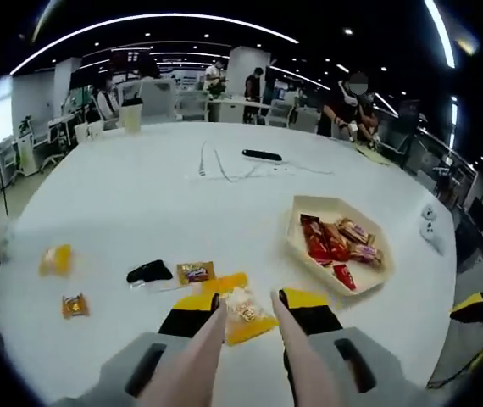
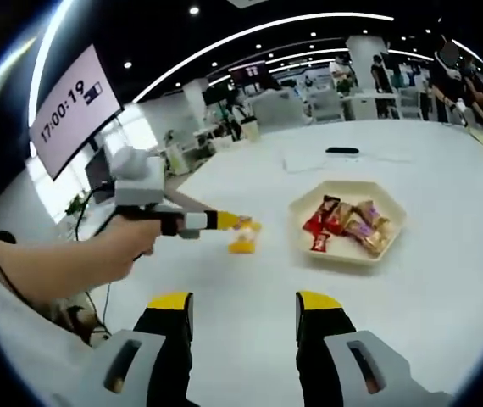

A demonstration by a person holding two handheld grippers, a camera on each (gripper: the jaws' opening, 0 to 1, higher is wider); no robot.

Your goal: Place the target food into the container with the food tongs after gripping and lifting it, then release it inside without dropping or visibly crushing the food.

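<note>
We see a large white round-cornered table (image 1: 140, 195) in an open office with ceiling strip lights, desks and chairs behind, and people at its far edge. In the right gripper view a wall screen (image 2: 72, 108) reads 17:00:19.

On the table sits a cream hexagonal tray (image 1: 308, 254) of red and brown wrapped snacks, with bare tabletop on all sides; a black remote-like bar (image 1: 261, 155) and white cable (image 1: 216, 170) lie well beyond it.

The left gripper (image 1: 248, 303) holds pale food tongs (image 1: 224, 348) whose two arms run forward from the camera; the tips straddle a yellow-edged clear snack packet (image 1: 246, 312), its long axis lying slantwise across them. Whether the tongs actually pinch it we cannot tell. The right gripper (image 2: 244, 307) hangs with jaws wide apart, holding nothing, over bare table.

Left of the packet lie a small purple-labelled packet (image 1: 195, 272), a black object (image 1: 149, 272) and two orange wrapped sweets (image 1: 57, 259), near the table's close edge.
</note>
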